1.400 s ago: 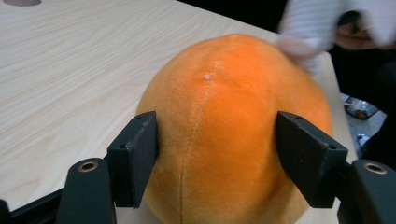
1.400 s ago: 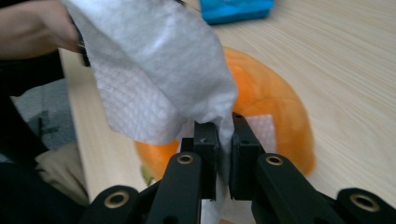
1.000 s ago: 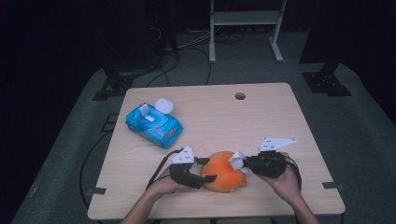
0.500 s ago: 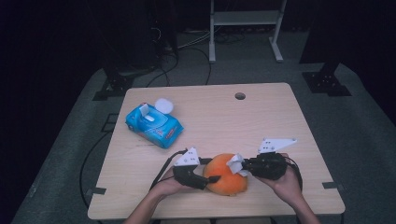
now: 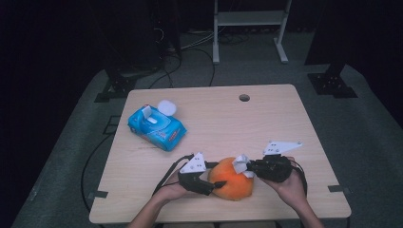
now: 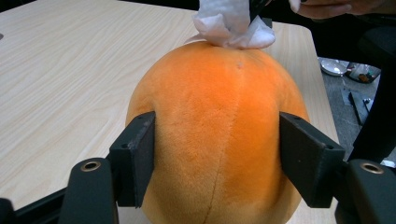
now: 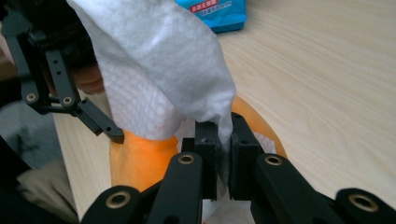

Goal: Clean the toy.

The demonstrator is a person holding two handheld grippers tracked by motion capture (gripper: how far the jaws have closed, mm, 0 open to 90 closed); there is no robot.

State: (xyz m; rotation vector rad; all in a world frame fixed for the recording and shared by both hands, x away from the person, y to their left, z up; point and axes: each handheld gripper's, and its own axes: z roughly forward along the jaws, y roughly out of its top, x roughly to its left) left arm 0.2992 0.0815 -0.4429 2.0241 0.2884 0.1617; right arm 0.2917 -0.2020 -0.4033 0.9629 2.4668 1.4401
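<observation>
Orange plush ball (image 6: 219, 140), round, seamed.

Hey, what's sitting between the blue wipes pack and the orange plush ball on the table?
Nothing: in the high view, bare table runs from the blue wipes pack to the orange plush ball.

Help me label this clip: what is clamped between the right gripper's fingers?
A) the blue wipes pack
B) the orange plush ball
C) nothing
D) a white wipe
D: in the right gripper view, the right gripper has its fingers pinched shut on the white wipe, which is pressed against the orange plush ball.
</observation>
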